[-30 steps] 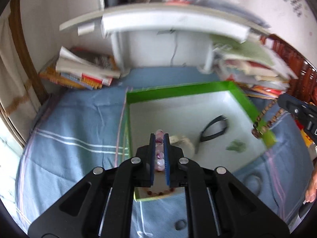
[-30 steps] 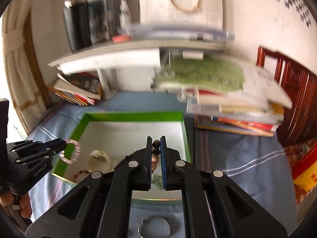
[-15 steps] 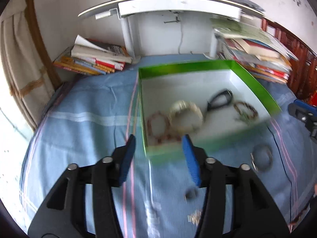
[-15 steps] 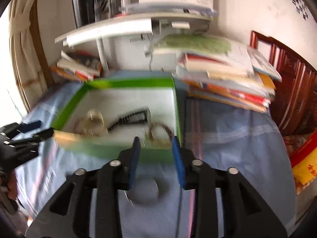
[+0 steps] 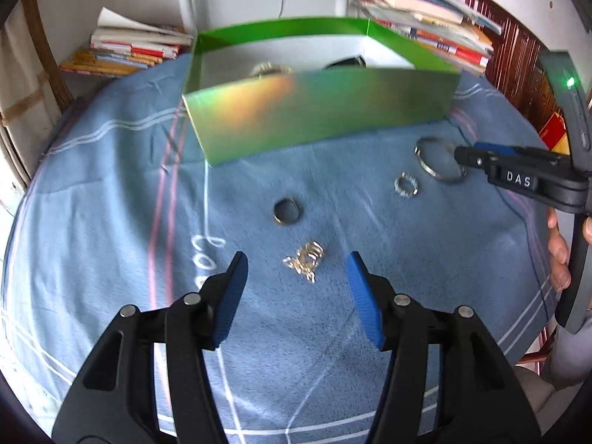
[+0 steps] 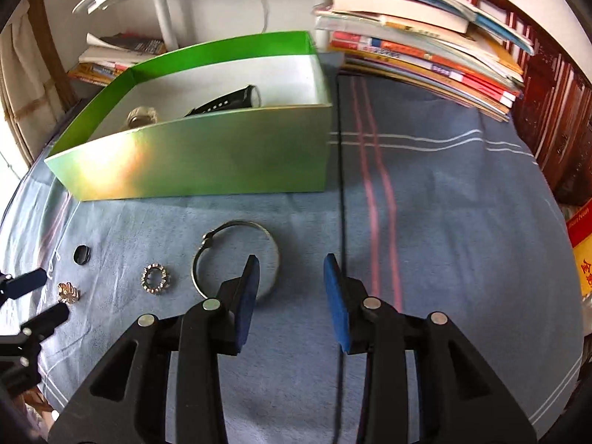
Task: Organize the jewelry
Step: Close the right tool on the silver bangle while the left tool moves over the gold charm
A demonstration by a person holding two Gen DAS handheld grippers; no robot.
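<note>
Left gripper opening over gold trinket (nothing gripped).

Both wrist cameras are looking steeply down along their own blue-padded fingers at a blue cloth, from fairly close above it. The left view is facing the green box from its near left corner; the right view is facing it from further right. Both are sharing the box, a silver bangle and the book stacks behind.
</note>
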